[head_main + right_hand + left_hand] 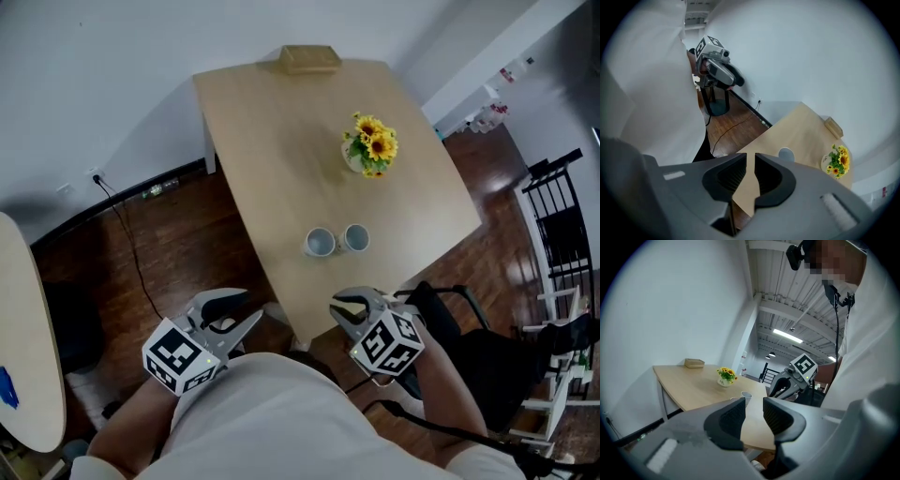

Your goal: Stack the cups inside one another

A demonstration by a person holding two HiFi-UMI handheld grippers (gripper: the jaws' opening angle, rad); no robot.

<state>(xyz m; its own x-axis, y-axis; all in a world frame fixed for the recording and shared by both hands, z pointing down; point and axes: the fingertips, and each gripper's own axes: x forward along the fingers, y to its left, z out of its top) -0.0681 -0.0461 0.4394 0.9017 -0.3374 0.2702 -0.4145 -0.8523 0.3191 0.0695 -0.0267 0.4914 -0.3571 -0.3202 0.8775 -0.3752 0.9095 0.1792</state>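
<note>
Two small pale cups [320, 243] [355, 237] stand side by side, mouths up, near the front edge of the light wooden table [281, 141]. Both grippers hover off the table's front edge, short of the cups. My left gripper [246, 309] is open with nothing between its jaws; in its own view [753, 408] one cup [746, 397] shows just past the jaws. My right gripper [342, 314] has a narrow gap between its jaws and holds nothing. The right gripper view [751, 161] looks down on the table and one cup [786, 153].
A pot of yellow flowers [371, 145] stands behind the cups, and a wooden box [309, 59] sits at the table's far edge. A black chair [487, 347] is at the right, a black rack [562, 225] beyond it, and a round white table [28, 347] at the left.
</note>
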